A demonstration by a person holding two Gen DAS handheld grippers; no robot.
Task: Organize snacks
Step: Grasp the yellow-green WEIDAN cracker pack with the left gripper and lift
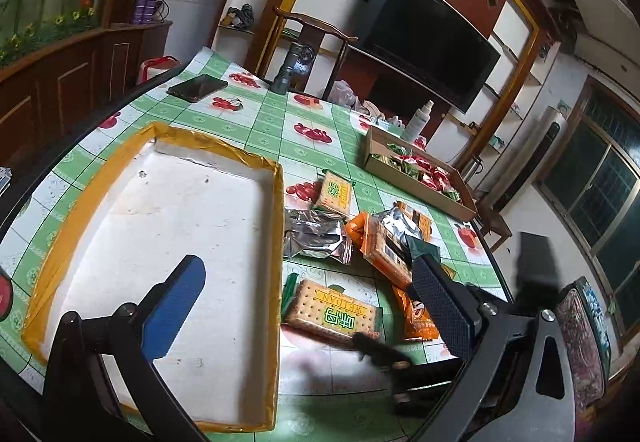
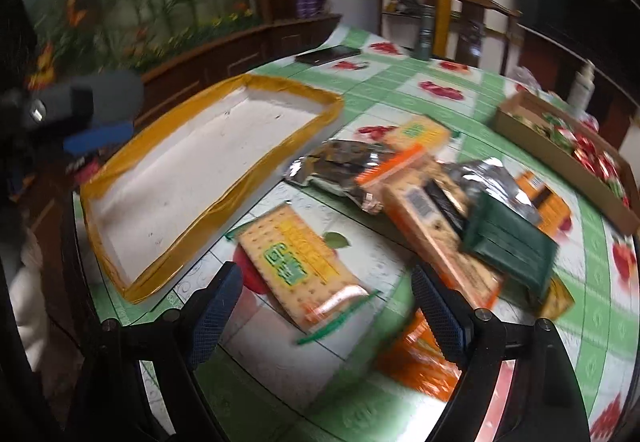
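Observation:
A white tray with yellow-taped rim point(image 1: 276, 242) point(image 2: 320, 110) lies empty on the table. Right of it lies a pile of snacks: a cracker pack point(image 1: 332, 310) point(image 2: 296, 262), a second cracker pack point(image 1: 334, 194), a silver foil bag point(image 1: 316, 234) point(image 2: 340, 170), orange packs point(image 1: 380, 246) point(image 2: 436, 238) and a dark green pack point(image 2: 508, 246). My left gripper point(image 1: 312, 302) is open, hovering over the tray's right edge. My right gripper point(image 2: 328, 310) is open and empty just above the near cracker pack; its tip shows blurred in the left wrist view point(image 1: 380, 350).
A cardboard box point(image 1: 424, 194) point(image 2: 560, 166) of red and green sweets stands at the far right, a spray bottle point(image 1: 418, 120) behind it. A phone point(image 1: 198, 87) and a flashlight point(image 1: 288, 70) lie at the far edge. The table edge is near the grippers.

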